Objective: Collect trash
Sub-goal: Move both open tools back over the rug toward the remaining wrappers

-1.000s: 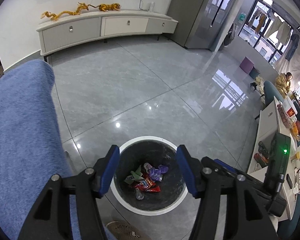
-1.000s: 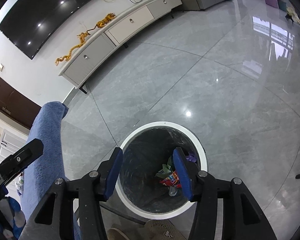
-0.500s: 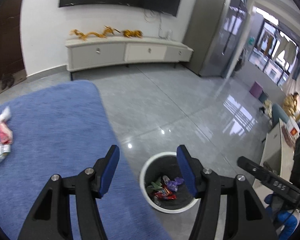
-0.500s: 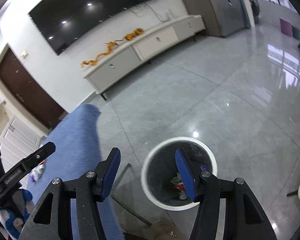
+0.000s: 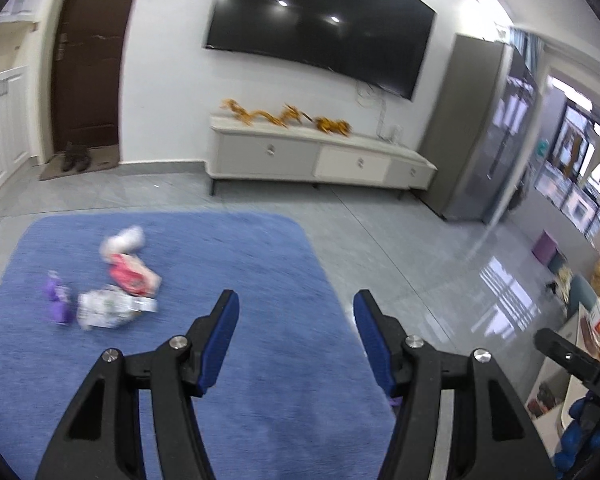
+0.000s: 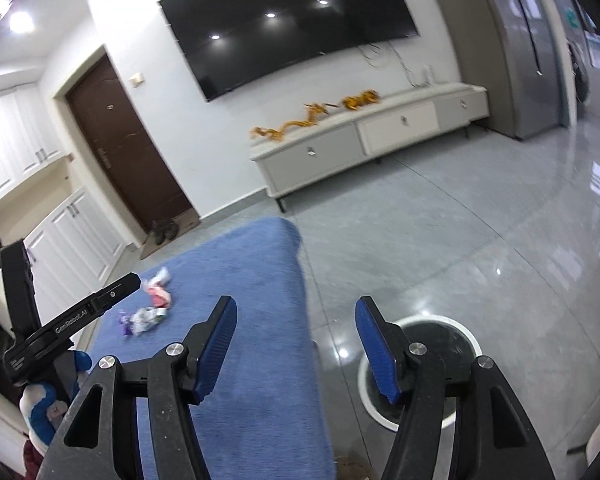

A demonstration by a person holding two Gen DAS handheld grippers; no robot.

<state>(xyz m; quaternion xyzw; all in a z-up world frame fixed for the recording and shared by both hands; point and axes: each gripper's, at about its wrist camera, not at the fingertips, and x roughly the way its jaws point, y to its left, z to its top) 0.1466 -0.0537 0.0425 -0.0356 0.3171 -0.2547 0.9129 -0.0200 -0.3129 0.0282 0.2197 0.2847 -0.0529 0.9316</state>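
Several pieces of trash lie together on the blue rug (image 5: pixel 240 264): a white crumpled wrapper (image 5: pixel 123 240), a red packet (image 5: pixel 134 276), a white-green bag (image 5: pixel 106 310) and a purple wrapper (image 5: pixel 56 298). The same pile (image 6: pixel 148 312) shows in the right wrist view. My left gripper (image 5: pixel 296 320) is open and empty, above the rug to the right of the pile. My right gripper (image 6: pixel 296 328) is open and empty, over the rug's right edge. The white-rimmed trash bin (image 6: pixel 456 332) stands on the floor behind its right finger.
A long white TV cabinet (image 5: pixel 320 160) with gold dragon ornaments stands against the far wall under a wall TV (image 5: pixel 320 28). A brown door (image 5: pixel 88 60) with shoes is at the left. Grey tile floor (image 6: pixel 460 220) lies right of the rug. The left gripper's body (image 6: pixel 68 324) shows at the right view's left.
Both grippers have lifted and swung left, away from the bin, toward the rug. The trash pile has come into view. Both stay open and empty.
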